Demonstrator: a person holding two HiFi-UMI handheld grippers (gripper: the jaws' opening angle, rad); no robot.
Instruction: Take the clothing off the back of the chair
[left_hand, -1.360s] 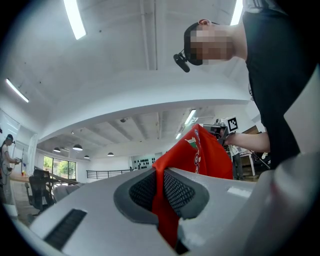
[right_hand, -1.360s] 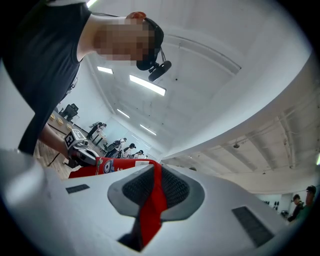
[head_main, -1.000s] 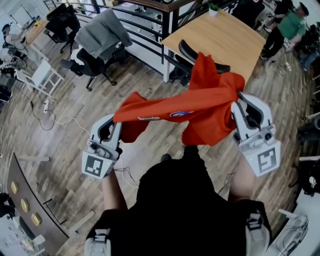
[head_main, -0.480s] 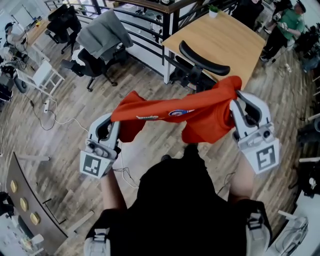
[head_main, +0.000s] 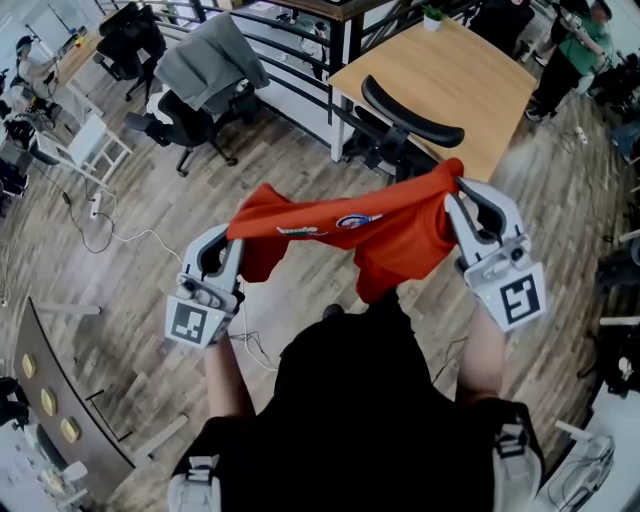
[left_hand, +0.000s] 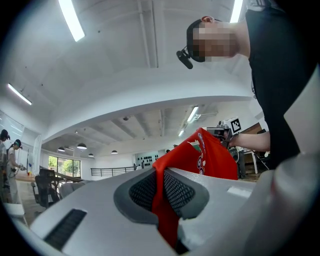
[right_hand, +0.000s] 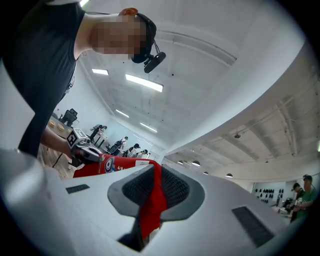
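A red shirt with a round emblem hangs stretched between my two grippers, in front of my body. My left gripper is shut on its left end; in the left gripper view the red cloth is pinched between the dark pads. My right gripper is shut on the right end, with red fabric caught in its jaws. The black office chair stands just beyond the shirt at the wooden desk, its curved backrest bare.
A wooden desk stands behind the chair. Another office chair draped with a grey garment is at the upper left. Cables trail over the wood floor at the left. People stand at the upper right.
The shirt has come off the chair's backrest and dropped lower between my grippers. Its raised right end has sunk, and the backrest now shows bare.
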